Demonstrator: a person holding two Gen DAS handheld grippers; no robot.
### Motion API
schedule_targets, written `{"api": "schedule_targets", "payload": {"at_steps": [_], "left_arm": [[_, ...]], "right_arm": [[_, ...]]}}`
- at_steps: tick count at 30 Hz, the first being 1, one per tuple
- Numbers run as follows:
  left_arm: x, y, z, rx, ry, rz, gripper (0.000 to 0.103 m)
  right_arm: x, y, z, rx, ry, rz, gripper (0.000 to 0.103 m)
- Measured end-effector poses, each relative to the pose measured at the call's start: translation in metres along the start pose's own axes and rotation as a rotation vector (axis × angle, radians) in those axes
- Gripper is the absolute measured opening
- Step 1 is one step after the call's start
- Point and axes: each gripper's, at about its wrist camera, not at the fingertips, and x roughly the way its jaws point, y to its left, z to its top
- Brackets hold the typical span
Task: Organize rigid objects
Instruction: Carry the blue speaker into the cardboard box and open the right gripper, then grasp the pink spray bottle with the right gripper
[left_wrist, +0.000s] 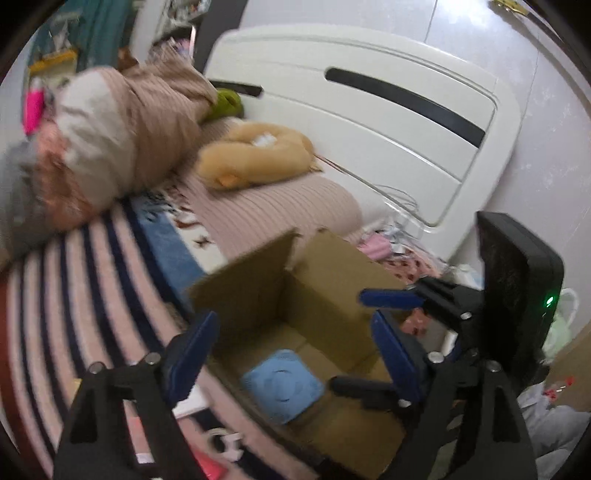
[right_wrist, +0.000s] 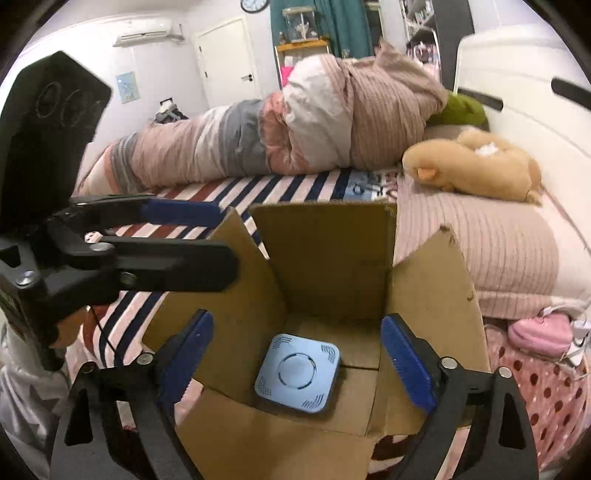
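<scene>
An open cardboard box (left_wrist: 325, 295) (right_wrist: 325, 258) stands on the bed with its flaps up. A light blue square device (left_wrist: 282, 386) (right_wrist: 297, 373) with rounded corners lies flat on the box floor. My left gripper (left_wrist: 293, 356) (right_wrist: 227, 240) is at the box's left edge, open, with nothing between its blue pads. My right gripper (right_wrist: 297, 363) (left_wrist: 349, 339) hangs over the box mouth above the device, open and holding nothing. The two grippers are close together, side by side.
The box rests on a striped sheet (left_wrist: 92, 295). A rolled duvet (right_wrist: 295, 122) and a tan plush toy (right_wrist: 476, 166) lie behind it, with a white headboard (left_wrist: 369, 110) beyond. A pink pouch (right_wrist: 541, 332) lies right of the box. A white tape roll (left_wrist: 225, 441) lies near its left.
</scene>
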Motion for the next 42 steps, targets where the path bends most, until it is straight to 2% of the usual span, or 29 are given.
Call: {"api": "schedule_targets", "payload": {"at_steps": [4,10,13,16,17,18,20,23,26,29,32,35,42], "left_arm": [[-0.038,0.019,-0.012,-0.031,-0.08,0.081,0.097],[-0.094,0.064,-0.048,-0.086,-0.191,0.226,0.098],[-0.114,0.085,-0.072,-0.074,-0.21,0.311,0.098],[-0.123,0.108,-0.095,-0.096,-0.194,0.359,0.098],[-0.124,0.117,-0.103,-0.103,-0.181,0.364,0.098],[-0.125,0.123,-0.108,-0.111,-0.172,0.364,0.098],[-0.124,0.143,-0.125,-0.152,-0.144,0.356,0.098],[-0.119,0.162,-0.142,-0.196,-0.122,0.314,0.098],[-0.108,0.177,-0.158,-0.223,-0.1,0.273,0.098],[-0.095,0.183,-0.168,-0.228,-0.086,0.267,0.098],[-0.086,0.187,-0.174,-0.234,-0.081,0.241,0.098],[-0.08,0.192,-0.178,-0.237,-0.075,0.219,0.098],[-0.074,0.196,-0.179,-0.238,-0.071,0.197,0.098]], "right_arm": [[-0.014,0.028,0.007,-0.067,-0.06,-0.028,0.094],[-0.012,0.074,0.02,-0.105,-0.07,0.025,0.094],[0.003,0.102,0.025,-0.133,-0.034,0.054,0.094],[0.02,0.125,0.028,-0.145,-0.003,0.093,0.093],[0.026,0.134,0.027,-0.155,0.007,0.097,0.088],[0.034,0.142,0.026,-0.169,0.028,0.096,0.076],[0.053,0.157,0.021,-0.199,0.094,0.103,0.06],[0.085,0.17,0.011,-0.223,0.194,0.112,0.056],[0.117,0.174,-0.005,-0.231,0.302,0.082,0.043],[0.151,0.171,-0.022,-0.244,0.425,0.014,0.035],[0.172,0.161,-0.032,-0.22,0.486,-0.019,0.033],[0.182,0.155,-0.034,-0.21,0.496,-0.063,0.029],[0.2,0.146,-0.031,-0.158,0.524,-0.042,0.027]]}}
